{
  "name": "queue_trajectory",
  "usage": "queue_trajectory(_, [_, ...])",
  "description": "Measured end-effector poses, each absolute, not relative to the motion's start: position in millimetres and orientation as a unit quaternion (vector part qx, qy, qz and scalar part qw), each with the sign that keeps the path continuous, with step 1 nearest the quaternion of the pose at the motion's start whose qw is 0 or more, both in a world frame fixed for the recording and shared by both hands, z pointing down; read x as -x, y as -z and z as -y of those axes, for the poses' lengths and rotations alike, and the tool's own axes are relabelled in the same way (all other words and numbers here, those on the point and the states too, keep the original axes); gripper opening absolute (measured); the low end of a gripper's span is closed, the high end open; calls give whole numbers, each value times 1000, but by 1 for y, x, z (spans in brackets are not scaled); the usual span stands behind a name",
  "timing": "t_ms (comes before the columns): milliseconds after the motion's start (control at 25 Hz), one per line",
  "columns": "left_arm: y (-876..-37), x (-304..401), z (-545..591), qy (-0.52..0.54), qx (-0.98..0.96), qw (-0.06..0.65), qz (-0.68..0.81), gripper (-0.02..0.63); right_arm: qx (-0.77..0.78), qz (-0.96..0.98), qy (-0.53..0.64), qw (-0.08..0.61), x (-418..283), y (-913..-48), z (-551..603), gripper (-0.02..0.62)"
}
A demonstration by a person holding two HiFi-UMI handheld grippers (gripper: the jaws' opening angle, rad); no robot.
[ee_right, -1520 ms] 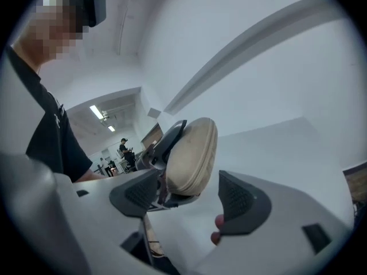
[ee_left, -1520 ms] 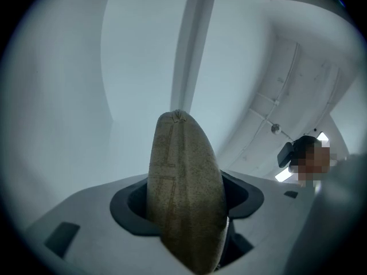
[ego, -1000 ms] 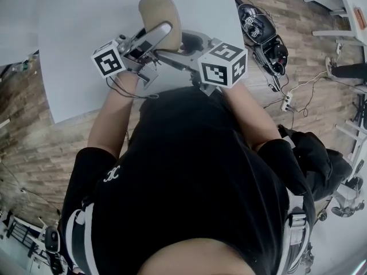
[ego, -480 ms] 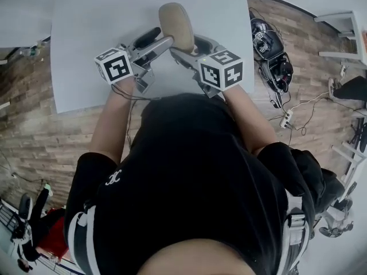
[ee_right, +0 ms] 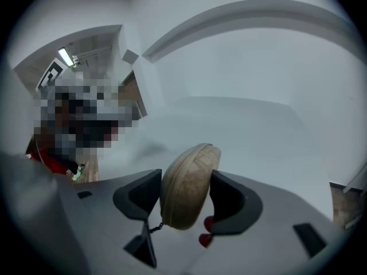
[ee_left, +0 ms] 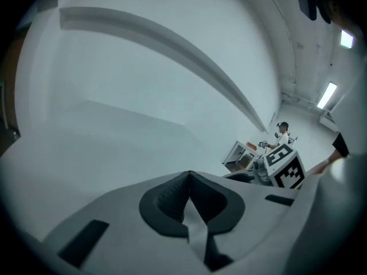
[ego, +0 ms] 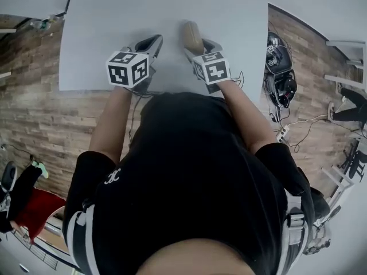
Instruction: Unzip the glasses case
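Our right gripper's (ee_right: 186, 176) jaws are closing on the glasses case (ee_right: 183, 202), held on edge above the bench (ego: 103, 22) near its near edge, long axis pointing away from us. Our left gripper (ego: 152, 43), jaws pressed together and empty, waits just beside it.

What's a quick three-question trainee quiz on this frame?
1. True or false: the left claw grips the glasses case.
2. Which claw has the case between its jaws? A) left B) right C) both
3. What surface lies under both claws?
Key: 1. False; it is shut and empty. 2. B; the right claw holds it, jaws closing. 3. The white table.
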State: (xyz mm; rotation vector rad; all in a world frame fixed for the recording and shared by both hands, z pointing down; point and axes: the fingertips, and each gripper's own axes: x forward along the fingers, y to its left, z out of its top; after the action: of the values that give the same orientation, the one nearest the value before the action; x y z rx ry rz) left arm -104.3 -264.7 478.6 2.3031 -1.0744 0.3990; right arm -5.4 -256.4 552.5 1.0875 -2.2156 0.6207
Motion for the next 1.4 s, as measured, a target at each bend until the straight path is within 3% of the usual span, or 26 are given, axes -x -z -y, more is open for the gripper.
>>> queue_trajectory(520, [-494, 112, 249, -173, -853, 280, 405, 2, -387, 829, -249, 316, 17, -611, 239, 287])
queue_trajectory(720, [-488, 113, 261, -151, -842, 275, 439, 2, -430, 834, -224, 263, -2, -582, 237, 296])
queue_trajectory(840, [-483, 119, 269, -135, -834, 273, 461, 2, -450, 838, -254, 176, -11, -546, 243, 295])
queue_trajectory(880, [-482, 120, 270, -135, -832, 270, 465, 2, -459, 836, -266, 144, -16, -530, 246, 262])
queue_trajectory(920, [-482, 119, 272, -137, -832, 266, 467, 2, -470, 833, -268, 118, -22, -515, 250, 31])
queue_trajectory(1160, [-474, 109, 272, -160, -837, 228, 471, 2, -489, 838, -236, 59, -25, -451, 262, 12])
queue_trajectory(1400, [-461, 114, 260, -164, -851, 208, 453, 2, -510, 827, -228, 57, -7, -441, 252, 12])
